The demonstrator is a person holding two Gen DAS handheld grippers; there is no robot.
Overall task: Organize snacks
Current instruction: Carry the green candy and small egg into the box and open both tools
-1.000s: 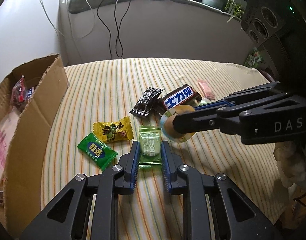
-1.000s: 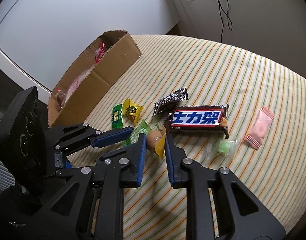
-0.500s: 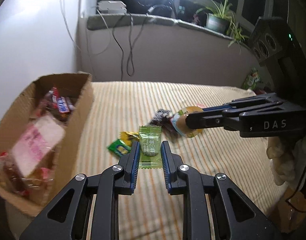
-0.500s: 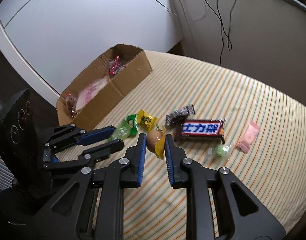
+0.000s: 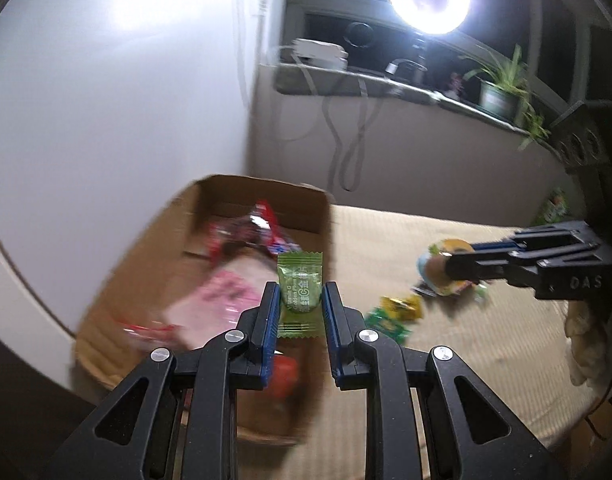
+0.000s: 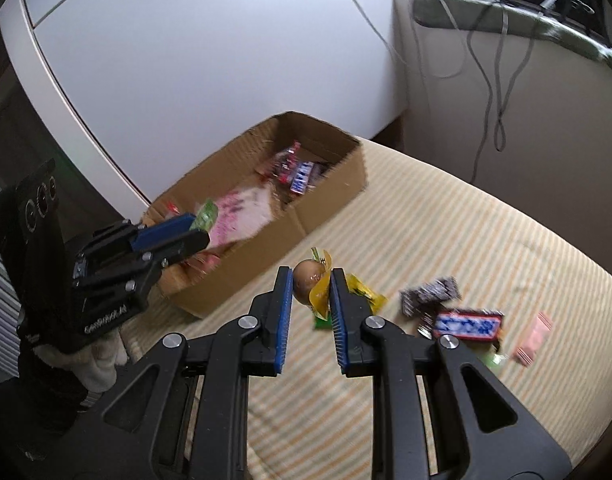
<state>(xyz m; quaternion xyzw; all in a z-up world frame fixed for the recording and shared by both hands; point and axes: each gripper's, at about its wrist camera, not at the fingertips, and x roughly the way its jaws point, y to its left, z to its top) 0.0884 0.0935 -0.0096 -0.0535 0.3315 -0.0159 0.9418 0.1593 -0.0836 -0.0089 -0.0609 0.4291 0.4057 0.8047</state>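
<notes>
The left claw (image 5: pixel 298 306), clamped on a light-green wrapped candy (image 5: pixel 299 293), hangs over the open brown cardboard box (image 6: pixel 330 204); the right claw (image 6: pixel 312 290), clamped on a round yellow-wrapped sweet (image 6: pixel 310 285), sits short of it, above the striped bed (image 6: pixel 446 224).

The left claw (image 5: pixel 299 300) and the right claw (image 6: pixel 312 289) both point downward, jaws clamped, each held aloft.

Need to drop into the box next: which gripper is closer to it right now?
Left. The left gripper, shut on a green candy, is over the box; the right gripper, shut on a brown snack, is over the striped cloth beside it.
</notes>
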